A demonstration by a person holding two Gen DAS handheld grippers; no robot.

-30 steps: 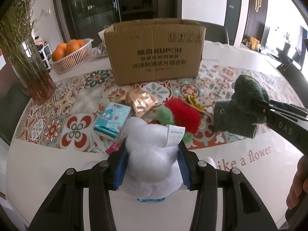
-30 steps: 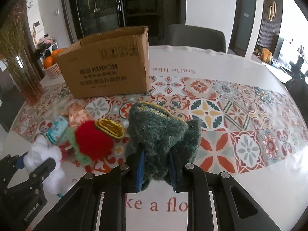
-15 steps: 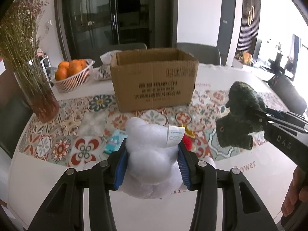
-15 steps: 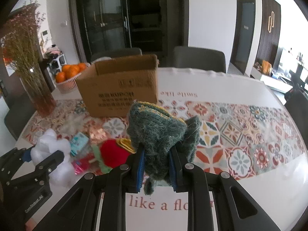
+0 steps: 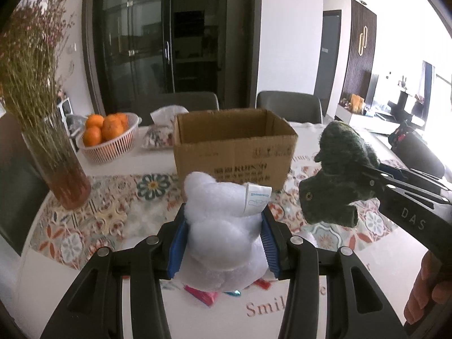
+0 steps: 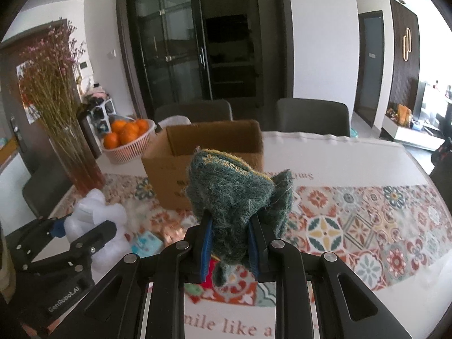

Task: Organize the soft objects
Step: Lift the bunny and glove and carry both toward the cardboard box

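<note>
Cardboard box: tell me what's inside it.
Only the bare inner walls of the cardboard box show through its open top. Its floor is hidden by the front wall and, in the right wrist view, the green knit item.

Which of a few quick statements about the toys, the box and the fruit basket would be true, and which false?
1. The left gripper clamps a white plush toy. True.
2. The right gripper is open and empty. False: it is shut on a dark green knitted toy.
3. The cardboard box is open at the top. True.
4. The basket holds apples. False: it holds oranges.
5. The green toy lies inside the box. False: it is held up in front of it.
</note>
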